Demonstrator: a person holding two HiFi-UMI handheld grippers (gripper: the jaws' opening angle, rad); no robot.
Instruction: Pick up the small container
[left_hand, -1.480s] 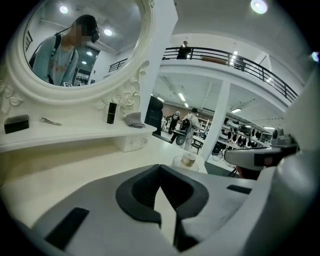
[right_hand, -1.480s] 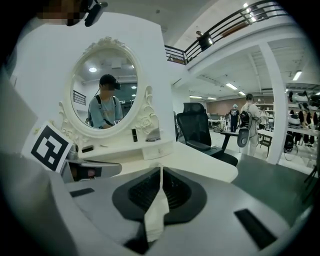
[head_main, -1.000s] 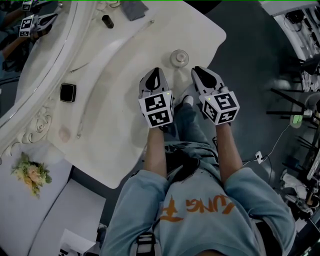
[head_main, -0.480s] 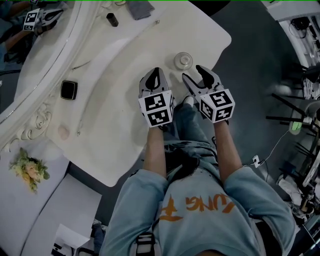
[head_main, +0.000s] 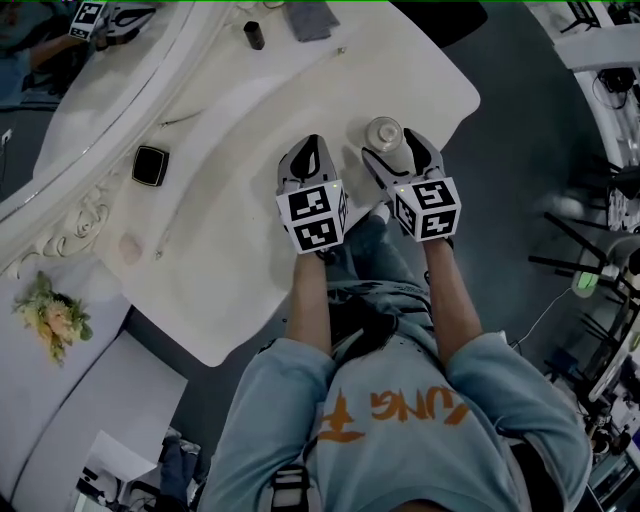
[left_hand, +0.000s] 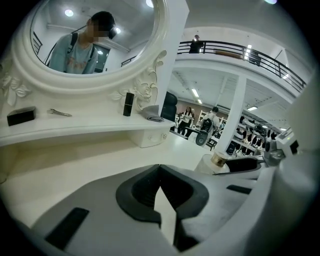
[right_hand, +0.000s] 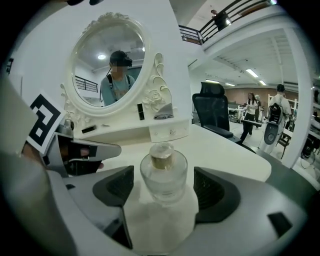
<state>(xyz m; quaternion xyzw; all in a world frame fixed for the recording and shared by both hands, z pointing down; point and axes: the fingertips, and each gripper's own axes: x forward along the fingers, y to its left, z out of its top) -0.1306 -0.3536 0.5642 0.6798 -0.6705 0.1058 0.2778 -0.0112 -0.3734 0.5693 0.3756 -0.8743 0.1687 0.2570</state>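
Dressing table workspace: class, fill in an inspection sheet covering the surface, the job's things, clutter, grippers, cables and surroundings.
Surface: white dressing table with an oval mirror.
Job's things: small glass bottle, gold-collared, upright near the table's edge.
Clutter: black square case, black tube and grey folded cloth, all on the back shelf.
Grippers: right gripper open, jaws either side of the bottle, not touching it; left gripper shut, empty.
Cables: thin cable on the floor at right.
Surroundings: black office chair; flowers; people in the hall beyond.
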